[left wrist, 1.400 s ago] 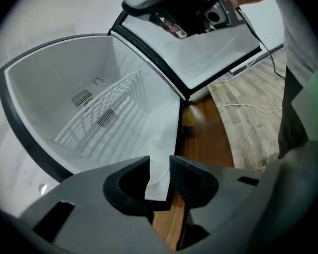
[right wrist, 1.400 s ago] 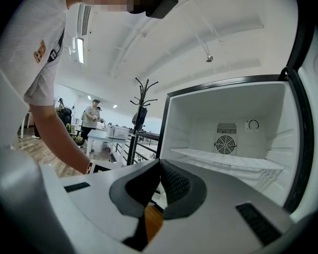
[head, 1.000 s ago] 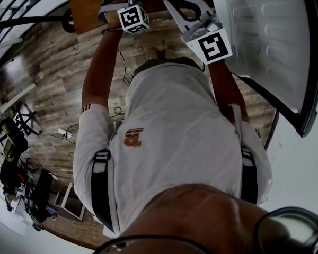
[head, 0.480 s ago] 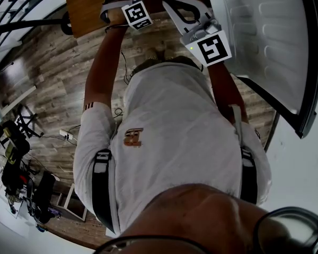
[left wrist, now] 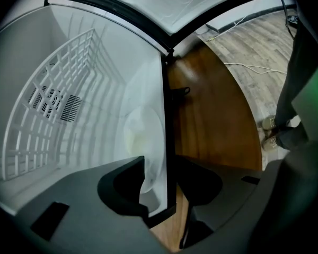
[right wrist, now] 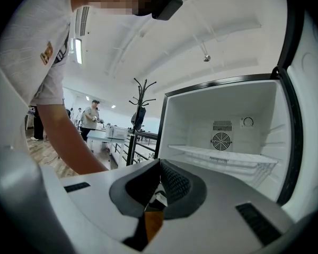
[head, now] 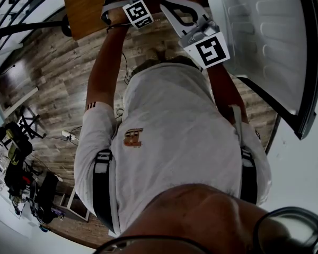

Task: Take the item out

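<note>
White-walled fridge [left wrist: 90, 67] holds a pale, rounded item [left wrist: 143, 134] just inside its side wall, where the left gripper [left wrist: 159, 164], jaws spread wide astride the cabinet edge [left wrist: 168, 115], should shift inward before closing, while the right gripper [right wrist: 159, 168] hangs pressed together outside.

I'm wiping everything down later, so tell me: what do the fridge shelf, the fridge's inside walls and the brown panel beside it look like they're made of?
Shelf: probably white coated wire, going by its open grid of thin bars.
Inside walls: white moulded plastic by the look, smooth with shallow ribs.
Brown panel: wood or wood-look laminate, semi-gloss, with a soft reflection on it.
</note>
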Motion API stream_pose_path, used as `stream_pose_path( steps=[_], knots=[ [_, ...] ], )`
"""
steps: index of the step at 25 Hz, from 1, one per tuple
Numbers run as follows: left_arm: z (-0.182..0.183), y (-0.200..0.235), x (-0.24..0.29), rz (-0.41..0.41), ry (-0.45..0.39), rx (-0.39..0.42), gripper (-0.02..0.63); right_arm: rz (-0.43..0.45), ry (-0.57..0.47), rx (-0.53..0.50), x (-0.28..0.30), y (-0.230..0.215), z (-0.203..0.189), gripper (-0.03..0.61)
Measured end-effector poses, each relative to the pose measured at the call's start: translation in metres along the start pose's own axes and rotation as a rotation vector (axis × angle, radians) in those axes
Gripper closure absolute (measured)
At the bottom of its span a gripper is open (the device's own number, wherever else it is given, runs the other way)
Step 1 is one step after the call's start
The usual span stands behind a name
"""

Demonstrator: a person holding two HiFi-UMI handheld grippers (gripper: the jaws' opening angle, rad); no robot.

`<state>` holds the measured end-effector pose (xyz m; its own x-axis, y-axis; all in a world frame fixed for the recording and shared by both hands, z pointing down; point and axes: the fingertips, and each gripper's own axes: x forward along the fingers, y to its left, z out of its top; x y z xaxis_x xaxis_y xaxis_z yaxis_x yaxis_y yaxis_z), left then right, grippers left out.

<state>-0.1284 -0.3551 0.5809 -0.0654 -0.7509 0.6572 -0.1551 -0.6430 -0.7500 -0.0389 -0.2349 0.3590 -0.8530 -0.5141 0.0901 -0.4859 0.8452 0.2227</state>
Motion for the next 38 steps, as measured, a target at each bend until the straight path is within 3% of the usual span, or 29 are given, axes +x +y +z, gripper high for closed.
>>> stream_pose_path(
  steps=[14,18,26,38],
  knots=[
    [0.002,0.0,-0.004,0.021,-0.024,-0.018,0.477,-0.008,0.01,0.013,-0.003,0.001,-0.003,0.545],
    [0.005,-0.001,-0.007,0.034,-0.038,-0.004,0.521,-0.013,-0.003,0.026,-0.002,0.0,-0.002,0.545],
    [0.005,-0.001,-0.01,0.055,-0.059,0.022,0.54,-0.015,-0.024,0.033,0.0,0.0,0.001,0.545],
    [0.007,0.013,-0.023,0.199,-0.124,0.136,0.586,0.001,0.007,0.025,-0.001,0.003,-0.002,0.545]
  ],
)
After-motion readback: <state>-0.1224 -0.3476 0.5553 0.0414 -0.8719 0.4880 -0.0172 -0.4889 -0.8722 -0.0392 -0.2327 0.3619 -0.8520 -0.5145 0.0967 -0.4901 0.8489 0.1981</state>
